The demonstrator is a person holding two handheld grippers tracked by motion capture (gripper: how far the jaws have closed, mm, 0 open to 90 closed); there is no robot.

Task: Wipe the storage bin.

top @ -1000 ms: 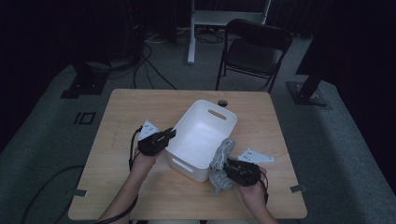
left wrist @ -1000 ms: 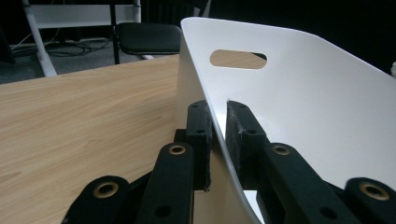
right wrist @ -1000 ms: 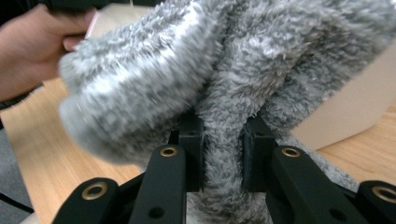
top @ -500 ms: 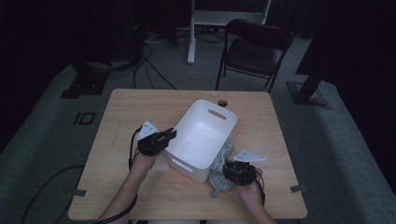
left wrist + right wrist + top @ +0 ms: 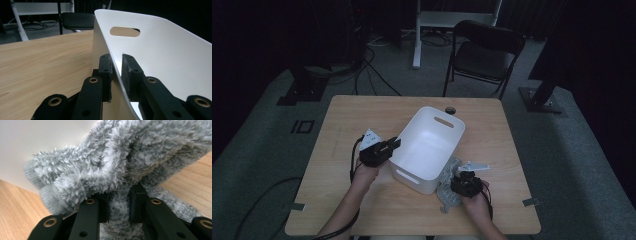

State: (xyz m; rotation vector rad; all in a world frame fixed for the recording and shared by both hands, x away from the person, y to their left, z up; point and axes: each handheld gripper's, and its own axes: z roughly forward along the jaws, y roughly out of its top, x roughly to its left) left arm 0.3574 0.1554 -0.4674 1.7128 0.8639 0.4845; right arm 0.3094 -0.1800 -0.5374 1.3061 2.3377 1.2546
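- The left gripper (image 5: 394, 144) sits at the left rim of the white plastic bin (image 5: 427, 150); in the left gripper view its jaws are nearly closed, one pad (image 5: 106, 71) outside the wall and the other inside, pinching the thin rim of the bin (image 5: 160, 57).
- The bin stands near the middle of the wooden table (image 5: 342, 120), turned at an angle to the table's edges, with an oval handle slot (image 5: 444, 121) in its far wall. What can be seen of its inside is bare white.
- The right gripper (image 5: 459, 176) is low over the table at the bin's near right corner. In the right gripper view its jaws are drawn close together on a fold of a fluffy grey cloth (image 5: 120, 172).
- In the high view the cloth (image 5: 449, 192) lies crumpled on the table just beside the bin, touching its right wall and outside it. The bin's wall stands between the cloth and the inside of the bin.
- A small dark round hole or grommet (image 5: 450, 109) shows in the table just behind the bin's far wall.
- Beyond the table stand a black folding chair (image 5: 484, 52) and a white stand leg (image 5: 417, 35), with cables (image 5: 372, 75) on the grey floor; all are well apart from both grippers.
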